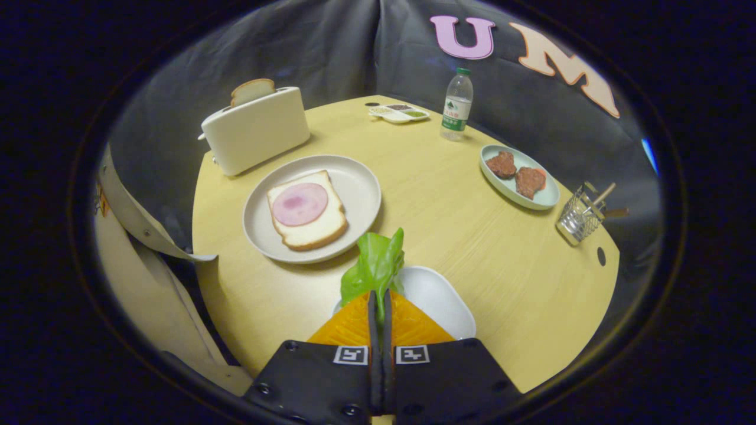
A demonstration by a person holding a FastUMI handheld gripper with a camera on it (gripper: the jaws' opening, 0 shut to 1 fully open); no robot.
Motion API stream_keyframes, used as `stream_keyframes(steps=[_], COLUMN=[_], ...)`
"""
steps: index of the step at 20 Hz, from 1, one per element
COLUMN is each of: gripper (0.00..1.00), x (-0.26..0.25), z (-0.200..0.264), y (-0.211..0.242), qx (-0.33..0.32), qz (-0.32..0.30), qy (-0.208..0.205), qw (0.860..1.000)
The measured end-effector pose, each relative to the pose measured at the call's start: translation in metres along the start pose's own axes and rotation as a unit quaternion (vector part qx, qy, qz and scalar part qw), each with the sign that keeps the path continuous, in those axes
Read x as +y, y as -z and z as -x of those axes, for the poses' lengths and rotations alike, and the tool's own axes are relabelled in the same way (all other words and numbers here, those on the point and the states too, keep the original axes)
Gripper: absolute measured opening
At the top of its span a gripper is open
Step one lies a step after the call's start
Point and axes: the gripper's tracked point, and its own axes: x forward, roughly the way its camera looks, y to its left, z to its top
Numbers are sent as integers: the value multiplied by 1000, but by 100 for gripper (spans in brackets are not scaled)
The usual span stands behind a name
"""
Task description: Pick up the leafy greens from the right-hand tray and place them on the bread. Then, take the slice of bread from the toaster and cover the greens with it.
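The round pale-yellow wooden counter carries everything here. On its far left side stands a cream-white boxy toaster, with a slice of light-brown toast sticking up from its slot. Just in front of the toaster sits a round off-white plate, and on it lies a square slice of white bread topped with a round pink slice of ham. Beneath the claw rests a white oval tray, partly hidden by it. Over on the right lies a pale-green oval dish holding two brown meat patties, with a small wire basket of utensils close by at the counter's edge. At the far side stand a clear plastic water bottle with a green cap and, beside it, a small white divided condiment tray. The claw's fingers are pressed together on the bright green leafy greens, whose leaves rise just ahead of the tips, above the white tray and near the plate's front rim.
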Motion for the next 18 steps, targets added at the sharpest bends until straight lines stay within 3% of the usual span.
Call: stream_keyframes(steps=[8, 18], gripper=[3, 4], x=[30, 73], z=[7, -18], y=[-47, -91], qx=[-24, -31], qz=[19, 37], qy=[10, -16], qw=[999, 999])
